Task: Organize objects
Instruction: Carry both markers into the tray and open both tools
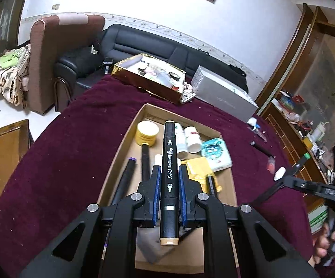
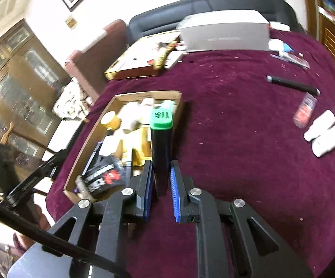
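My left gripper points forward over the cardboard tray at frame centre, its blue pads clamped on a glossy black marker with tan caps. My right gripper grips a blocky black marker with a green cap above the burgundy velvet cloth, just right of the tray.

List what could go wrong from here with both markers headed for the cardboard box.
The left gripper clamps the tan-capped marker above the crowded cardboard box; dropped, it may knock the white bottles. The right gripper grips only the low end of the green-capped marker, which could pivot or slip.
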{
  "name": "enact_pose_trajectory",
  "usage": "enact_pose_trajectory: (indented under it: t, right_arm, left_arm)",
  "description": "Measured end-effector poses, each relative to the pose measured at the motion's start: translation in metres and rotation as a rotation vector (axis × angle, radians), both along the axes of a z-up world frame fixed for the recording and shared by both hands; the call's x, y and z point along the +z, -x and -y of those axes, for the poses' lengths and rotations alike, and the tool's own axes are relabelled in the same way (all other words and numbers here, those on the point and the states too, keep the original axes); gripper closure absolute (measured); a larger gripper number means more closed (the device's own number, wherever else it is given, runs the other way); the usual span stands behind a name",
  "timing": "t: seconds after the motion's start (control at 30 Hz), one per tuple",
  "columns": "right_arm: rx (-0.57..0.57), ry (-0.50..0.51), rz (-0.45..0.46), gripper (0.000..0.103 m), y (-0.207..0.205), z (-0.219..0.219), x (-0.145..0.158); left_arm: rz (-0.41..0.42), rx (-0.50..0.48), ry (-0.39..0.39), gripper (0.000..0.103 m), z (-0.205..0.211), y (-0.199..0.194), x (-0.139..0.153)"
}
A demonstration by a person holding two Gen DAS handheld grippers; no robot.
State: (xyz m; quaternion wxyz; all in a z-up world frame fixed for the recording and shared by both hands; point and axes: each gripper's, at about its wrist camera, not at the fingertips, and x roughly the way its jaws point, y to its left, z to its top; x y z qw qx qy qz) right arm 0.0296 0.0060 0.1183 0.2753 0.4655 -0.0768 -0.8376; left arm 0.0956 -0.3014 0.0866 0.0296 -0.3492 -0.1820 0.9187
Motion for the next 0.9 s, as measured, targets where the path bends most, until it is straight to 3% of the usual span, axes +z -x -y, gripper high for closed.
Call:
enact_pose_trajectory:
  t: [0.27,0.7,0.9]
  right_arm:
    - [0.114,-0.022,0.032,0.09,0.0,0.052,-0.002]
    - [0.161,-0.051,0.113,0.09,0.015,0.101,-0.036]
    - [0.174,-0.061,0.173,0.09,0.015,0.114,-0.061]
  left_arm:
    - [0.054,-0.003,0.031,0.092,0.006,0.017,-0.025]
    - [0.11,-0.014,0.045,0.092,0.012,0.025,-0.049]
    - [0.1,-0.017,0.105,0.092,0.006,0.024,-0.05]
